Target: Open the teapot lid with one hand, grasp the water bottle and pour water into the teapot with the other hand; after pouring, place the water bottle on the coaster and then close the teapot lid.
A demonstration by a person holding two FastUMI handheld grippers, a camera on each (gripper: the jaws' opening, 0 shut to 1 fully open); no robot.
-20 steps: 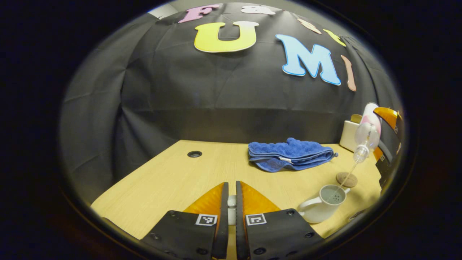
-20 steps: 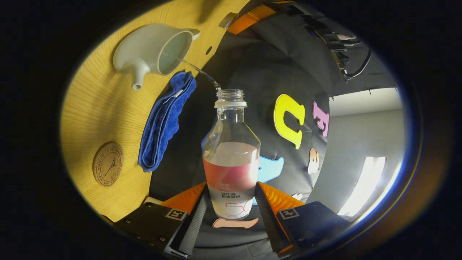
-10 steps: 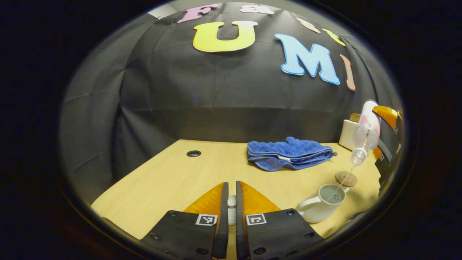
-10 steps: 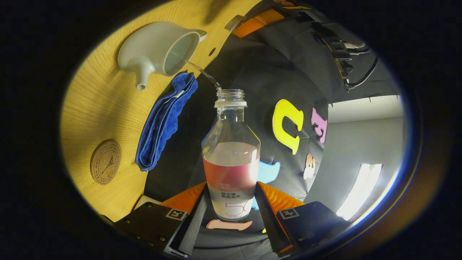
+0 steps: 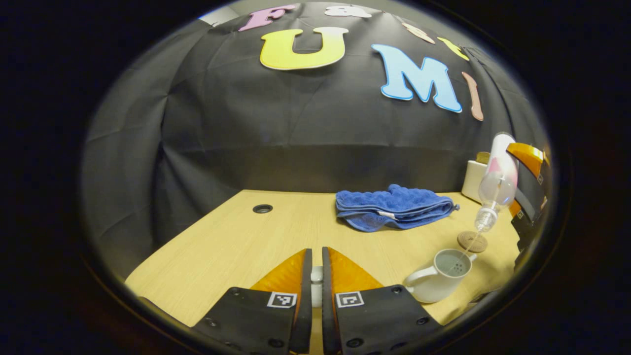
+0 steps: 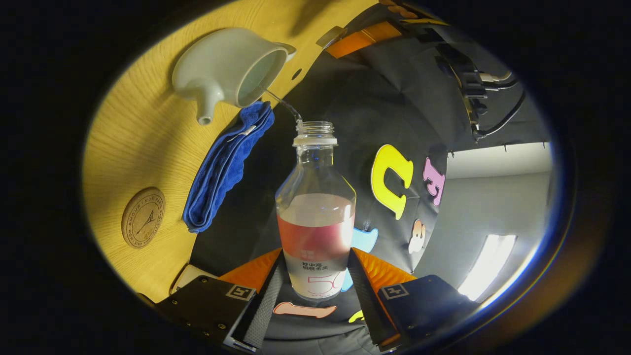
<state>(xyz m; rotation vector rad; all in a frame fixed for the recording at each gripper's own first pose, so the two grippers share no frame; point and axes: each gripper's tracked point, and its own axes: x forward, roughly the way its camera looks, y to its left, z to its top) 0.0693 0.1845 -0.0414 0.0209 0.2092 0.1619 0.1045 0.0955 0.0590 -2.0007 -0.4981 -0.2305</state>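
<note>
A: We see the right gripper [image 6: 315, 276] clamped with both fingers on the water bottle [image 6: 315, 217], tipped over the open teapot [image 5: 440, 277] near the table's [image 5: 236, 241] front-right edge.

B: Our left gripper [image 5: 316, 276] pinches something small and pale, perhaps the lid. The coaster [image 5: 472, 241] lies just behind the teapot; the left half gives us room.

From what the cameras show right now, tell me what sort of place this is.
Probably a recording booth staged as a tea corner: a wooden table backed by a black cloth wall, with a teapot, a coaster and a folded blue towel laid out.
</note>
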